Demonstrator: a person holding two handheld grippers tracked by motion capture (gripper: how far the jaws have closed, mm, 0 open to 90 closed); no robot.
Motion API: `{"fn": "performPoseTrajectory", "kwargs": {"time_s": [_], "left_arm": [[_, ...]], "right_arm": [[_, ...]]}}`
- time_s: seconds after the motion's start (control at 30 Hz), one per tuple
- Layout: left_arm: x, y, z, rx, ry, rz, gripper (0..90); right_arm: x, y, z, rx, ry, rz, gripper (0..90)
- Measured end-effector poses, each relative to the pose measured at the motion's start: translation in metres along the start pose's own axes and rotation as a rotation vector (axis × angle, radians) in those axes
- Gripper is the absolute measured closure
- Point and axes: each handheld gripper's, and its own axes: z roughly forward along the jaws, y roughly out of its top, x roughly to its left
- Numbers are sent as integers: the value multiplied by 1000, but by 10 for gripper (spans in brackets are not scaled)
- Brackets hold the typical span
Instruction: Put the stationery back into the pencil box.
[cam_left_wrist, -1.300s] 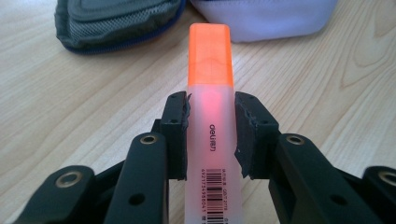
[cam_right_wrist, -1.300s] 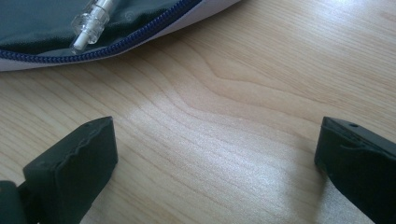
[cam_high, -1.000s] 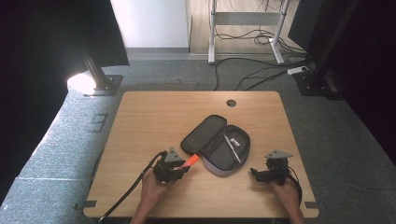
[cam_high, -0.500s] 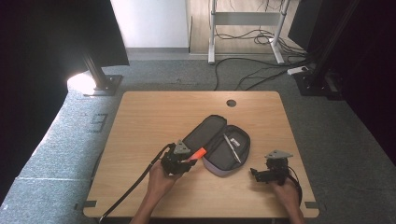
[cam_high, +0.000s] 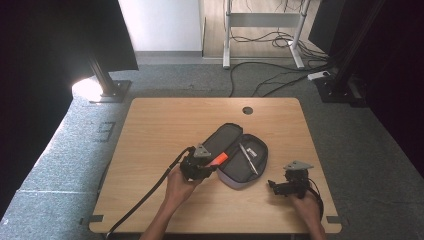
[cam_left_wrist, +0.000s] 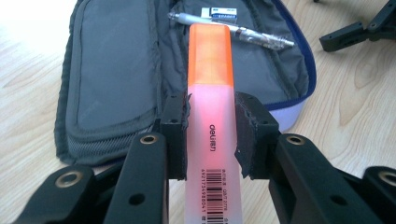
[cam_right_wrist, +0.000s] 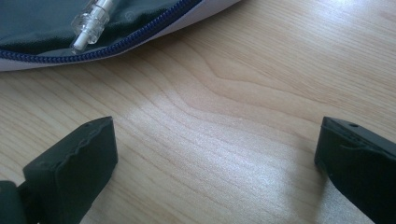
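My left gripper (cam_high: 212, 167) (cam_left_wrist: 211, 133) is shut on an orange highlighter (cam_left_wrist: 211, 116) (cam_high: 218, 159), its capped end pointing over the open grey pencil case (cam_high: 240, 152) (cam_left_wrist: 116, 70). A silver pen (cam_left_wrist: 233, 29) (cam_high: 248, 157) and a white eraser (cam_left_wrist: 219, 12) lie inside the case. My right gripper (cam_high: 274, 186) (cam_right_wrist: 215, 158) rests on the wooden table (cam_high: 165, 125) to the right of the case, its jaws wide open over bare wood. The case's blue zip edge (cam_right_wrist: 93, 51) and a clear pen tip (cam_right_wrist: 91, 23) sit just beyond it.
A round cable hole (cam_high: 247, 110) lies near the table's far edge. The left gripper's cable (cam_high: 145, 197) trails off the front left. A lamp base (cam_high: 107, 87) and desk legs with cables (cam_high: 265, 55) stand on the floor beyond.
My left gripper has carried the highlighter to the right and slightly up, toward the open case. The right gripper has stayed where it was.
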Motion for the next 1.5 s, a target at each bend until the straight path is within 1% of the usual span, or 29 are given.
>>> {"fn": "performPoseTrajectory", "kwargs": {"time_s": [0.03,0.1,0.13,0.2,0.23,0.33,0.4,0.43,0.5,0.57,0.6,0.67,0.73,0.87,0.97,1.03,1.13,1.3,1.37,1.5], "left_arm": [[0,2,1,-4,-9,-3,664],[0,4,3,-1,-10,0,665],[0,8,5,4,-3,9,665],[1,12,7,-6,-16,3,665],[1,12,7,-6,-16,3,665],[0,21,13,1,-10,15,665],[0,25,15,-7,-23,10,665],[0,25,15,-7,-23,10,665],[-2,31,19,-5,-18,23,665],[-2,33,20,-10,-23,22,665],[-2,37,24,-7,-23,25,665],[-3,40,25,-2,-20,33,665],[-3,45,29,-12,-31,28,665],[-3,50,35,-6,-22,35,665],[-3,54,39,-11,-30,29,665],[-3,59,44,-1,-19,37,665],[-4,63,48,-4,-25,39,665],[-7,68,58,13,-21,62,665],[-7,68,62,9,-28,58,665],[-6,67,70,12,-26,50,665]], "right_arm": [[0,0,0,0,0,0,0],[0,0,0,0,0,0,0],[0,0,0,0,0,0,0],[0,0,0,0,0,0,0],[0,0,0,0,0,0,0],[0,0,0,0,0,0,0],[0,0,0,0,0,1,0],[0,0,0,0,0,1,0],[0,0,0,-1,-1,1,0],[0,0,0,0,-1,1,0],[0,0,0,0,0,2,0],[0,0,0,0,-1,2,0],[0,0,0,0,-1,2,0],[0,0,0,-1,-1,1,0],[0,0,0,-1,-1,0,0],[0,0,0,0,1,-1,0],[0,0,0,0,1,0,0],[0,0,0,0,1,0,0],[0,0,0,-1,0,0,0],[0,0,0,-1,0,0,0]]}}
